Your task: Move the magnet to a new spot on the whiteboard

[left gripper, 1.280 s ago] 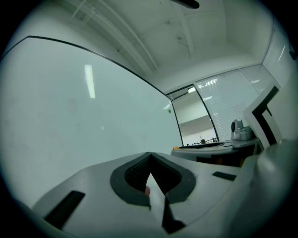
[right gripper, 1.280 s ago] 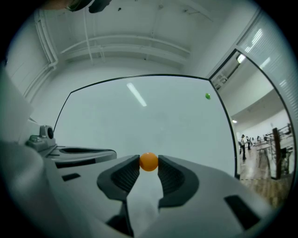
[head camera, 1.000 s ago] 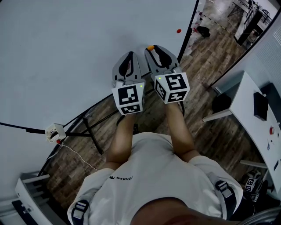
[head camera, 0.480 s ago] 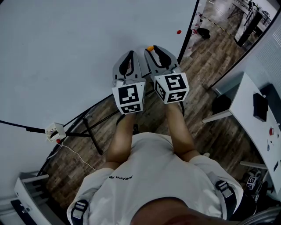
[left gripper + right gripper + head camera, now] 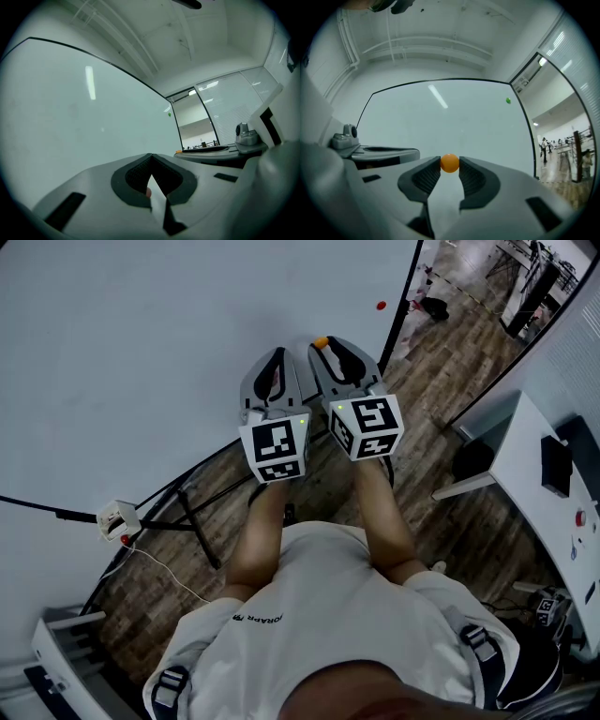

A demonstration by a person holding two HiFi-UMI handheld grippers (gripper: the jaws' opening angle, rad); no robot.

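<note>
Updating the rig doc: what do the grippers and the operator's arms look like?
Left gripper and right gripper: grey tapered shells, dark ribbed fingers, each with a black-and-white marker cube bearing a green light. Forearms bare; white T-shirt.

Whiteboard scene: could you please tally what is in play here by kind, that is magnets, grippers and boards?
Magnets: 2 (orange magnet pinched in the right gripper; small magnet stuck near the board's right edge)
Grippers: 2 (left gripper, jaws together; right gripper)
Whiteboard: 1
Total: 5
</note>
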